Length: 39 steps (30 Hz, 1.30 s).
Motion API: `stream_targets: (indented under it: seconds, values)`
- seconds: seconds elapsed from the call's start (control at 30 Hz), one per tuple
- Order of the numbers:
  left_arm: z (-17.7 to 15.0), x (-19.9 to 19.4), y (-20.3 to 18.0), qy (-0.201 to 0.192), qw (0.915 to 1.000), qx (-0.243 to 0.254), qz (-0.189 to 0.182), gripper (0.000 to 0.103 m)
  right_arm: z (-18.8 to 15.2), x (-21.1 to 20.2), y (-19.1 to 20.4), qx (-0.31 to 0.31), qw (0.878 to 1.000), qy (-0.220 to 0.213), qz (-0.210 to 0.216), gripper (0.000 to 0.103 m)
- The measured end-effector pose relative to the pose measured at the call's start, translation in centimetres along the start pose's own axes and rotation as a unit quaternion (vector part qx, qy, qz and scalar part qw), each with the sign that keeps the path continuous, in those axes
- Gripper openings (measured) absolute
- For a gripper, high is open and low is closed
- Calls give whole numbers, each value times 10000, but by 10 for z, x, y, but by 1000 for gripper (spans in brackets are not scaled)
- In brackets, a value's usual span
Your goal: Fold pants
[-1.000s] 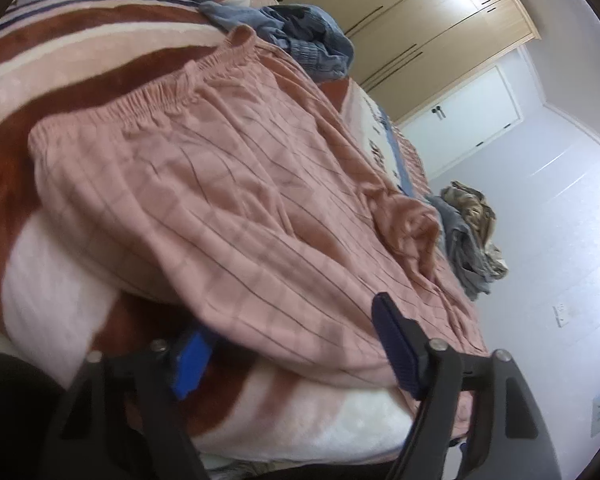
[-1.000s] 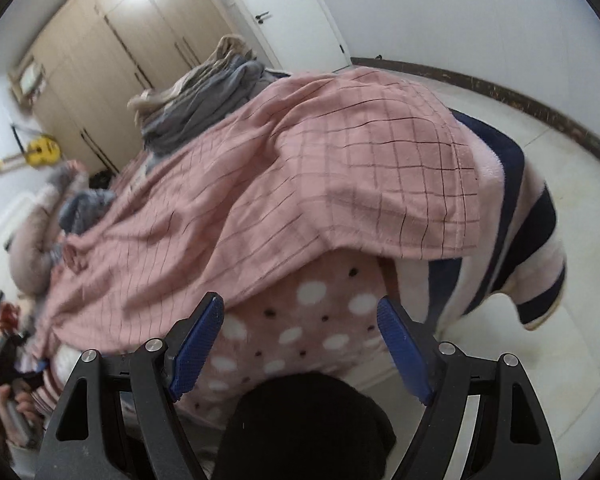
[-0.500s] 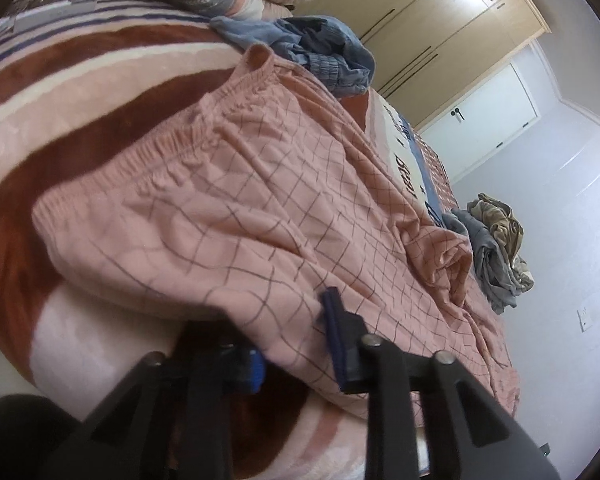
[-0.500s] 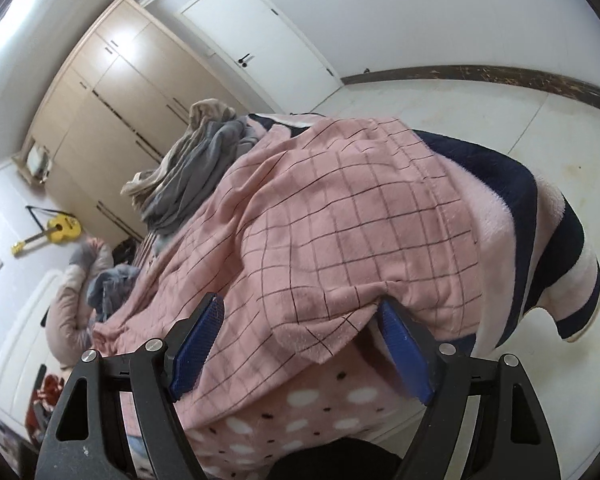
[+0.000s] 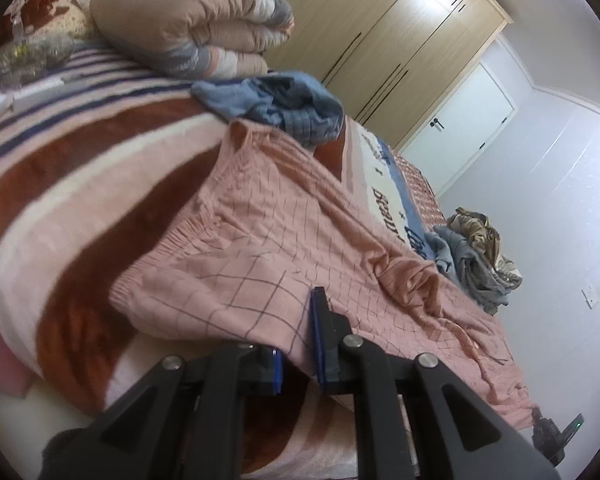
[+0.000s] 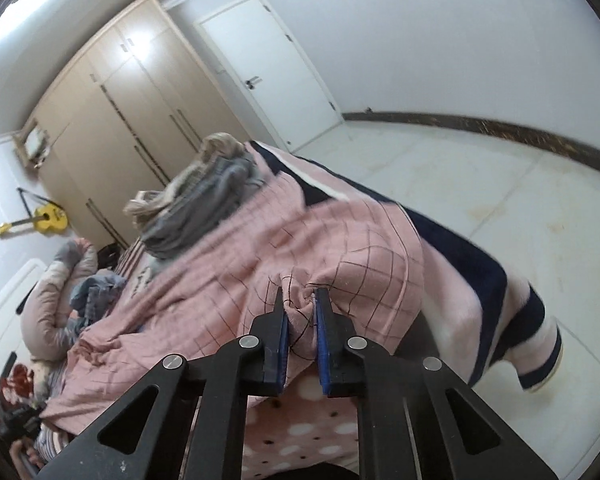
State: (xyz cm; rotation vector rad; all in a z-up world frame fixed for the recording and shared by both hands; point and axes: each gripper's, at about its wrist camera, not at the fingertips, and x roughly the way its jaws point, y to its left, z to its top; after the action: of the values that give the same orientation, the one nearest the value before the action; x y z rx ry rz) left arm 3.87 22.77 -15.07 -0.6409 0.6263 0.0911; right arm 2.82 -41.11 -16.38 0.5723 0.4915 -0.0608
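Both grippers are on the cloth now. The pink checked pants [image 5: 300, 240] lie spread lengthwise across the bed [image 5: 80, 200], filling the middle of the left wrist view, waistband toward the centre left and legs running off to the lower right. The left gripper [image 5: 298, 344], low in the centre of that frame, has its blue pads pinched together on the near edge of the fabric just below the waistband. In the right wrist view, the right gripper [image 6: 300, 332] sits low centre too, clamped on a bunched fold at the leg end, where the pants [image 6: 340, 248] drape over the corner of the bed above the polka-dot blanket [image 6: 300, 420].

This looks like the grasp for the first fold, with one long edge held at both ends and nothing folded yet. The next move probably calls for lifting both ends together and carrying that edge across toward the far side, so one leg lands on the other. Keeping the cloth taut between the grippers matters here, since the middle is wrinkled. The blue garment [image 5: 284, 108] at upper centre lies just beside the waistband's far corner, and the grey clothes pile [image 6: 204, 208] sits near the far leg, so the fold has little room.
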Motion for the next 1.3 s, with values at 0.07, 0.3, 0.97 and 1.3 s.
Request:
stream_targets:
  seconds: [0.07, 0.3, 0.97, 1.3]
  values:
    - [3, -5, -1, 4, 10000, 61, 33, 9, 4, -7, 5, -67, 10000, -23, -5, 6]
    - [21, -15, -18, -66, 9991, 425, 40, 9, 31, -15, 32, -458, 9989, -102, 26, 6]
    - [135, 18, -68, -206, 9931, 1009, 564, 9, 119, 76, 109, -1378, 9888, 553, -152, 6]
    - [202, 133, -82, 563, 9845, 1204, 1141, 9, 157, 183, 119, -1351, 9804, 1381, -395, 6]
